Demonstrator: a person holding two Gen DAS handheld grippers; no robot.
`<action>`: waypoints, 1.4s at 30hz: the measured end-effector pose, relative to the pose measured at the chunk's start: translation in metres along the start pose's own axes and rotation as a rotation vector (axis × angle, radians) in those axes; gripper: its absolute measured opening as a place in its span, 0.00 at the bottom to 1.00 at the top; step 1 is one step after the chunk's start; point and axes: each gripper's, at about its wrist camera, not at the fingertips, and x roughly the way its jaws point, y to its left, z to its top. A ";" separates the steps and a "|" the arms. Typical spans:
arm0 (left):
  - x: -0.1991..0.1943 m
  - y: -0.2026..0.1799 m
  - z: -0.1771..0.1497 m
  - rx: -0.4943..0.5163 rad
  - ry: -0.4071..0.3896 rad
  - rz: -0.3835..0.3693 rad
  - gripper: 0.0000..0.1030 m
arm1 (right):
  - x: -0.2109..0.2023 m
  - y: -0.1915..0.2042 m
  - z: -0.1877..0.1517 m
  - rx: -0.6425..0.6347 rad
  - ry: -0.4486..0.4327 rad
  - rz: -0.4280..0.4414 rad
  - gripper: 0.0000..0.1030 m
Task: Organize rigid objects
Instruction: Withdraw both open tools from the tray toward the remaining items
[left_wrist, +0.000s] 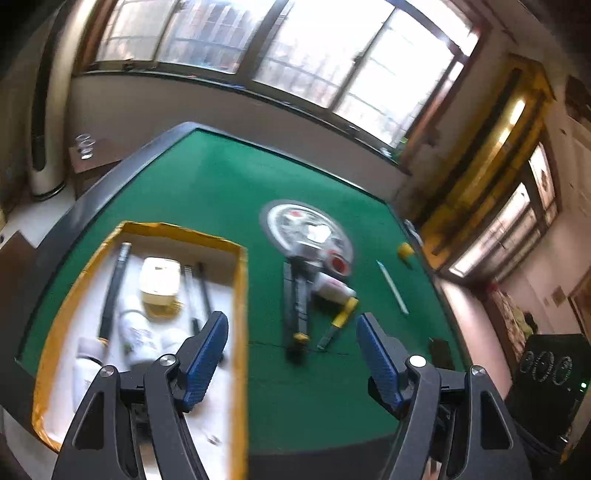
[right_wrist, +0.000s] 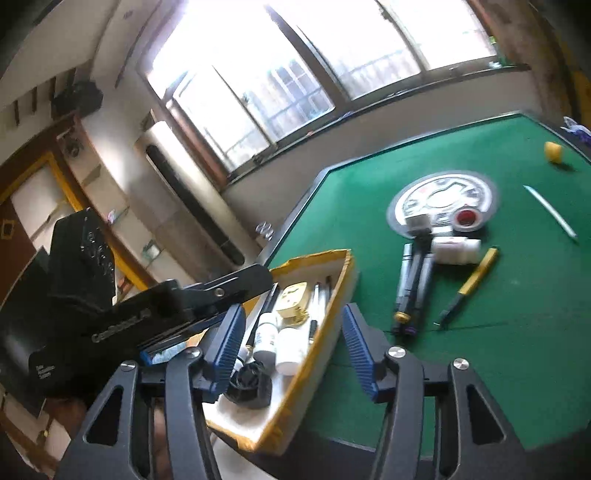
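A yellow-rimmed white box (left_wrist: 242, 280) (right_wrist: 332, 317) sits on the left of the green table and holds white bottles (left_wrist: 135, 332) (right_wrist: 267, 334), a gold case (left_wrist: 160, 284) (right_wrist: 293, 299), pens and a black bundle (right_wrist: 249, 382). On the felt lie black and silver markers (left_wrist: 297, 306) (right_wrist: 413, 284), a white bottle (left_wrist: 334, 288) (right_wrist: 456, 249), a yellow pen (left_wrist: 341, 319) (right_wrist: 471, 282) and a white stick (left_wrist: 391, 286) (right_wrist: 550, 210). My left gripper (left_wrist: 291, 336) is open and empty above the box's right edge. My right gripper (right_wrist: 293, 328) is open and empty over the box.
A round disc (left_wrist: 306, 229) (right_wrist: 443, 199) in the table's middle carries a red tape roll (left_wrist: 338, 264) (right_wrist: 467, 218) and small items. A yellow block (left_wrist: 405, 250) (right_wrist: 553, 151) lies far right. The left gripper's black body (right_wrist: 110, 310) shows left of the box. Dark rail (left_wrist: 99, 184) edges the table.
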 end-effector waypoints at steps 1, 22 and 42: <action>-0.002 -0.008 -0.002 0.019 0.002 -0.007 0.73 | -0.010 -0.006 -0.002 0.025 -0.016 0.002 0.52; -0.030 -0.003 -0.037 0.003 -0.003 -0.002 0.73 | -0.038 -0.071 -0.026 0.234 0.028 -0.183 0.53; -0.023 -0.001 -0.039 -0.014 0.015 -0.022 0.73 | -0.041 -0.071 -0.023 0.255 0.050 -0.246 0.53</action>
